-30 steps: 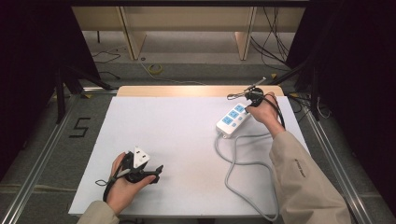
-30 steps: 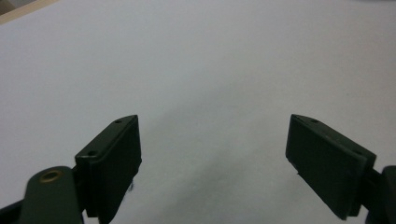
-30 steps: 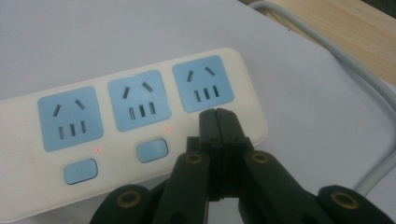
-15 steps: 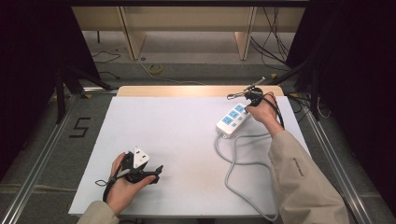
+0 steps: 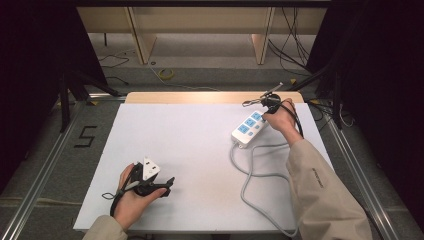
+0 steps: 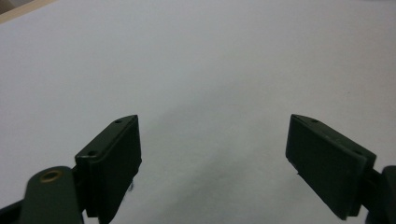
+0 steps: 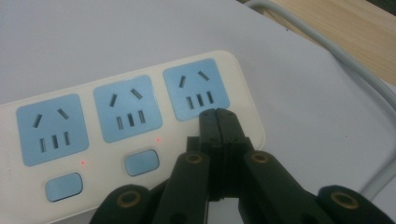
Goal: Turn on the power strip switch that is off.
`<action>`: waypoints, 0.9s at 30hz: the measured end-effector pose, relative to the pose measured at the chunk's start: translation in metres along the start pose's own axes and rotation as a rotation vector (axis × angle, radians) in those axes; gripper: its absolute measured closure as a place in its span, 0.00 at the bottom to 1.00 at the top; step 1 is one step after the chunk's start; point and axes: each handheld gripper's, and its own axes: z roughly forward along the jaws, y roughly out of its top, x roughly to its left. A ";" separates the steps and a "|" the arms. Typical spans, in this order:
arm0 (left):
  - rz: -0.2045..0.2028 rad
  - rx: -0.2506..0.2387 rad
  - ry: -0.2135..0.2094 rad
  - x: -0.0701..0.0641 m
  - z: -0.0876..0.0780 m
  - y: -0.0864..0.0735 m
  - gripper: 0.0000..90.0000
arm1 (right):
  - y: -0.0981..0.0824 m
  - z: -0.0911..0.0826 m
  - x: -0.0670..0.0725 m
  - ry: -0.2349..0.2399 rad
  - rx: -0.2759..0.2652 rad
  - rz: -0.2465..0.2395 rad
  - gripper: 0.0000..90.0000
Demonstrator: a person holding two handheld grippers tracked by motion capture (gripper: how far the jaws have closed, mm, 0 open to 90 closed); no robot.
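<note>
The room is dark at both sides, with a grey floor, wooden shelf legs at the back and loose wires on the floor. In the middle stands a bench with a flat white top [image 5: 200, 145] and a strip of light wood along its far edge.

A long white power strip with three blue sockets [image 5: 248, 128] lies near the far right part of the bench, well in from the right edge. Its thick grey cord [image 5: 250, 175] loops toward the near edge and is cut off at the bottom of the high view. In the right gripper view three blue sockets show, with two blue buttons and small red lights under them. The place under the third socket is hidden by the claw, and the near side of the strip is cut off.

The right claw [image 7: 218, 122] has its jaws pressed together with nothing between them. Its tip sits over the strip just below the third socket. I cannot tell if it touches. In the high view the right hand [image 5: 281, 119] covers most of it.

The left claw [image 6: 212, 158] is spread wide and holds nothing. It is low over bare white bench at the near left, well apart from the strip, with lots of open room between them.
</note>
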 end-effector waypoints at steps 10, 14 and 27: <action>0.000 0.000 0.000 0.000 0.000 0.000 0.20 | 0.000 0.002 0.001 -0.007 0.005 -0.005 1.00; 0.000 0.001 0.000 0.000 0.000 0.000 0.20 | 0.001 0.004 0.002 -0.006 0.008 -0.004 1.00; 0.000 0.001 0.000 0.001 0.000 0.000 0.20 | 0.001 0.005 0.003 -0.023 0.007 -0.019 1.00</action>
